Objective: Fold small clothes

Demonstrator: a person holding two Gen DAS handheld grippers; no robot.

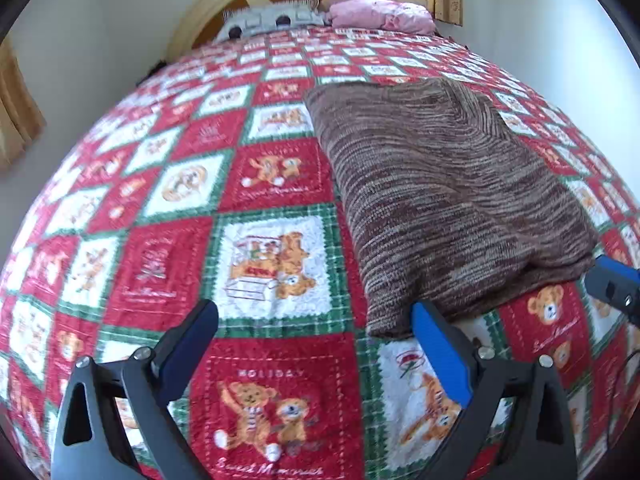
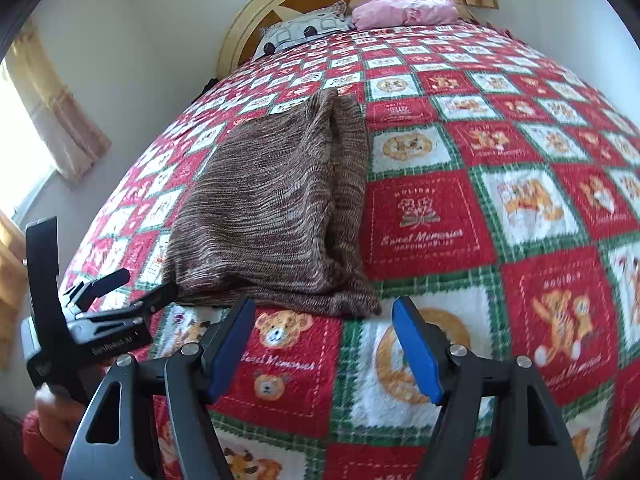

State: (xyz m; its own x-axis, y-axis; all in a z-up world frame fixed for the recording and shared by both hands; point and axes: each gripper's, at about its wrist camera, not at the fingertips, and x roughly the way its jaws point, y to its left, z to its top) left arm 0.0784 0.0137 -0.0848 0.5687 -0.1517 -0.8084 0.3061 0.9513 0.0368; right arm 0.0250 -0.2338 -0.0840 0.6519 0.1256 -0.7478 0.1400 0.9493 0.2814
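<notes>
Left gripper [image 1: 316, 330] open, right gripper [image 2: 324, 326] open, one folded brown sweater [image 1: 440, 184], two pillows

**Bright daylight, heavy fisheye bend**

Daylight floods in from a blown-out window [image 2: 20, 128] at the left edge of the right wrist view. The quilt [image 1: 168, 184] bulges like a dome, its squares smeared and soft toward the rim. Dark vignette fills the corners. Shadows are faint.
</notes>
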